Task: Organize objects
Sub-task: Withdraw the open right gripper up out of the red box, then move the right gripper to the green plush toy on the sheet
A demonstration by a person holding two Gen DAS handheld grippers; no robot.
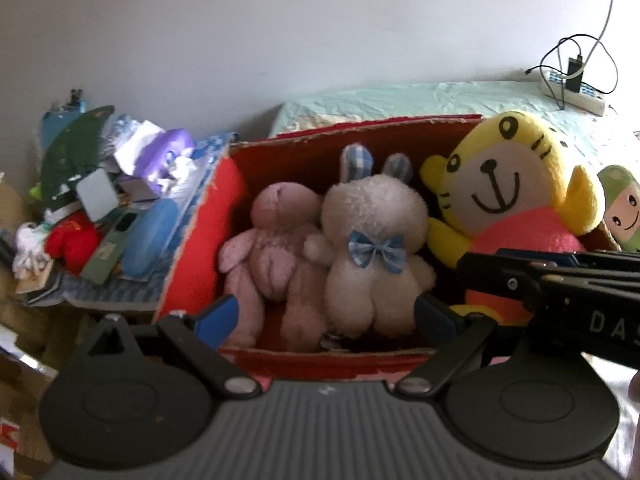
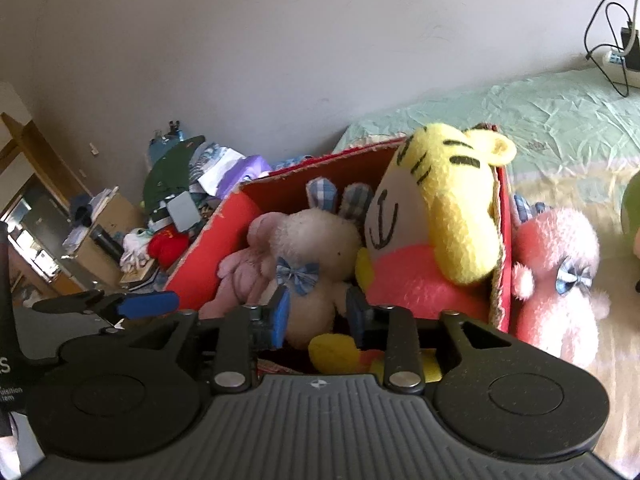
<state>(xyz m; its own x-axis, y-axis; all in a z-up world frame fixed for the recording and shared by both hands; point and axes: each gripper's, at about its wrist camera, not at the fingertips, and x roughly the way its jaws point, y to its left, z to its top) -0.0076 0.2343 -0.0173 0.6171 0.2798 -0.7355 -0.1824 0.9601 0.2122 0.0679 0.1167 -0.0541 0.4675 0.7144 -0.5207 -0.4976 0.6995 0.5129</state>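
Bed: pale green crumpled sheet (image 1: 420,98) runs ahead of both grippers to a plain wall; a power strip (image 1: 576,94) with cables lies far ahead to the right.
Box: red cardboard box (image 1: 200,240) sits directly ahead of and below both grippers, open at the top.
Contents: pink plush (image 1: 272,240), white rabbit plush (image 1: 372,240) with a blue bow, and yellow tiger plush (image 1: 508,184), side by side and filling the box.
Left gripper: left gripper (image 1: 326,312) hovers wide open over the near edge of the box, nothing between its jaws.
Right gripper: right gripper (image 2: 318,316) is partly open; the rabbit's lower body and the tiger's foot sit in the gap, and no pad visibly presses on either.
Outside box: a pink-and-white plush (image 2: 560,276) lies just right of the box wall; a green plush (image 1: 622,208) sits further right.
Clutter: loose pile (image 1: 100,200) to the left of the box.
Risk: the tiger leans over the right wall and looks likely to tip out if nudged; little room seems left for another toy, so pushing one in could squeeze a neighbour out.
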